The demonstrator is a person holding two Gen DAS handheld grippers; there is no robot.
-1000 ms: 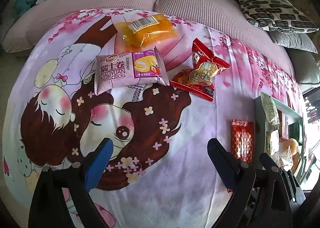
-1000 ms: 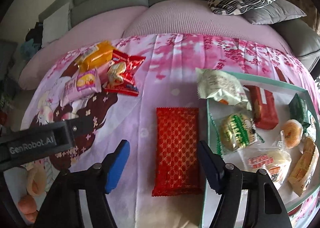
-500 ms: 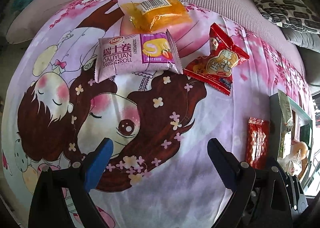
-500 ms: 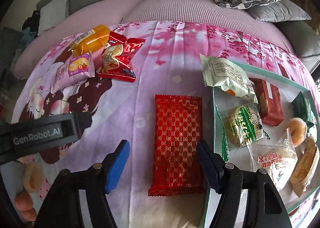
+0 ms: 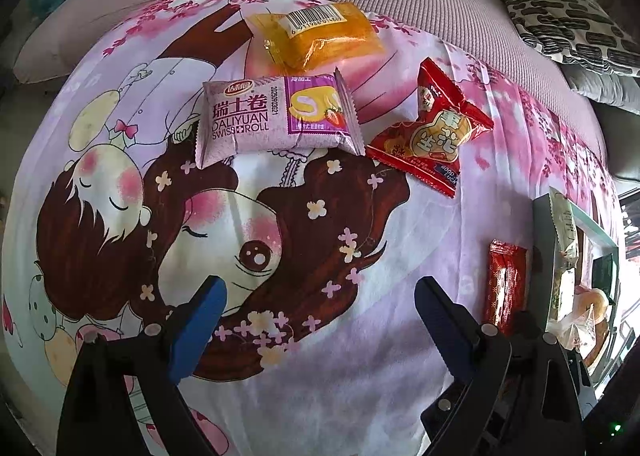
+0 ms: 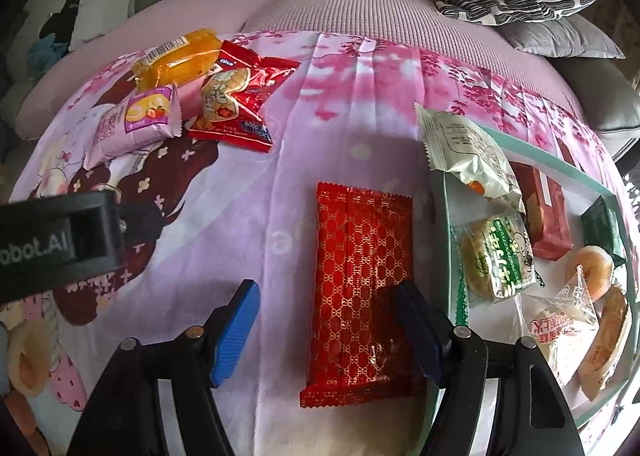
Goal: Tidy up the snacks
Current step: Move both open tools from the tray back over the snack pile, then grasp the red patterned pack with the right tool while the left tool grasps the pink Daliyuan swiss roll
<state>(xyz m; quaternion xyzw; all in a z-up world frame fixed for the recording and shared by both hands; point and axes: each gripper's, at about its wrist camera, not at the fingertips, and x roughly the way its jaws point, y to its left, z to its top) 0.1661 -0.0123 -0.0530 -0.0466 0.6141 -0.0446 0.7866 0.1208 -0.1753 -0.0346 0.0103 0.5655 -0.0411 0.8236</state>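
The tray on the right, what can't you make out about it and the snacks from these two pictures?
- Tray, right wrist view: near corner hidden behind the right gripper.
- Tray, left wrist view: a thin sliver at the fisheye edge; contents unreadable.
- Red patterned packet: right edge partly under one of the jaws; contact unclear.
- Dark green packet: too small to read.
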